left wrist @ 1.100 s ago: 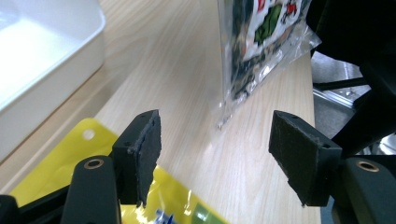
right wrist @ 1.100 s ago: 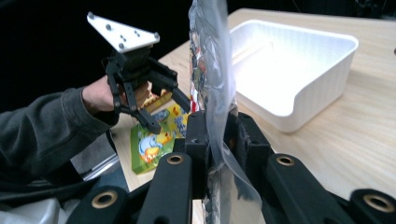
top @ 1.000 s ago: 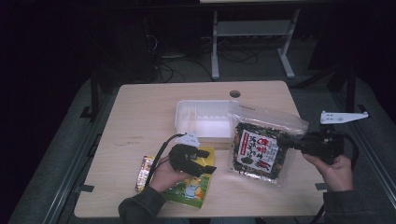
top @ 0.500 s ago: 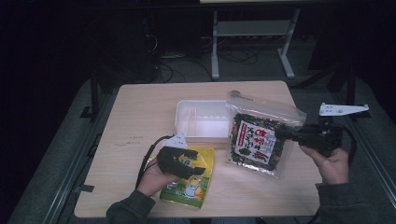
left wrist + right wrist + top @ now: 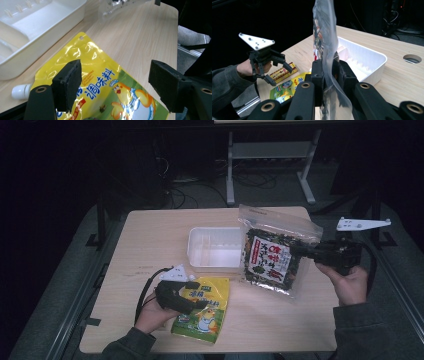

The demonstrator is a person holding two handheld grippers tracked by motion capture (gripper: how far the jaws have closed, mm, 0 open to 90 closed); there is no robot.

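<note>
Left gripper (image 5: pixel 200 295): jaws wide, just been opening, nothing clamped, over the glossy yellow chicken-print seasoning pouch (image 5: pixel 204 310) lying flat on the pale wood-grain table (image 5: pixel 150 240) in a dark room. Right gripper (image 5: pixel 299 251): pinches the clear, dark-filled zip bag (image 5: pixel 270 252) upright beside the white plastic tray (image 5: pixel 212 247). Since a second ago, the bag is raised and the left gripper is off the pouch.

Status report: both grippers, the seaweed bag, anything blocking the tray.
Left gripper open, jaws just widened above yellow pouch. Right gripper shut on seaweed bag, lifted beside white tray. Nothing blocking tray.
</note>
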